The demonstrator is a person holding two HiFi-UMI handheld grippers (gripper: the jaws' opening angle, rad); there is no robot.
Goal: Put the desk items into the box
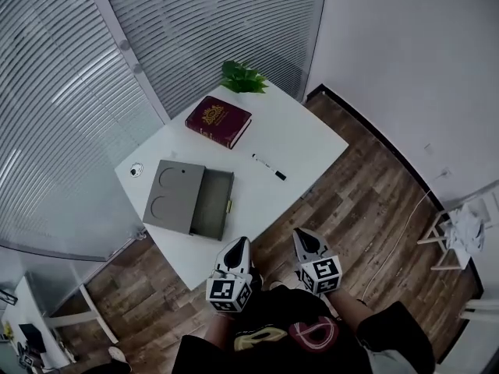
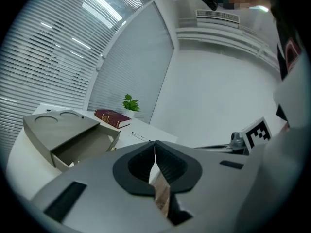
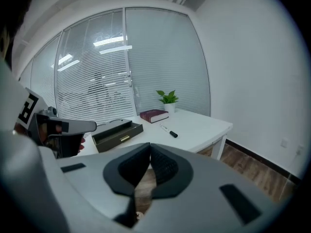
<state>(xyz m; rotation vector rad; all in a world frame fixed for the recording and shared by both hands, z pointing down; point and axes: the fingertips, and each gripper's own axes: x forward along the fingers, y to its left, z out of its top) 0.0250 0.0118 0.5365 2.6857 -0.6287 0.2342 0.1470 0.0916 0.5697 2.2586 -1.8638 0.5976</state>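
Blinds (image 1: 47, 92) cover the glass at the left, behind a white table (image 1: 304, 142). On it lie a grey box (image 1: 173, 196) with its drawer out, a dark red book (image 1: 218, 121), a green plant (image 1: 242, 77) and a marker (image 1: 269, 167). Wooden floor (image 1: 374, 209) and a white wall (image 1: 413, 53) are at the right. The left gripper (image 1: 241, 242) and the right gripper (image 1: 301, 234) hang before the table, jaws closed on nothing.

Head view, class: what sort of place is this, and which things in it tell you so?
Probably a small office: a white desk holding a red book and a pen, slatted blinds along two sides, and a wood-look floor.
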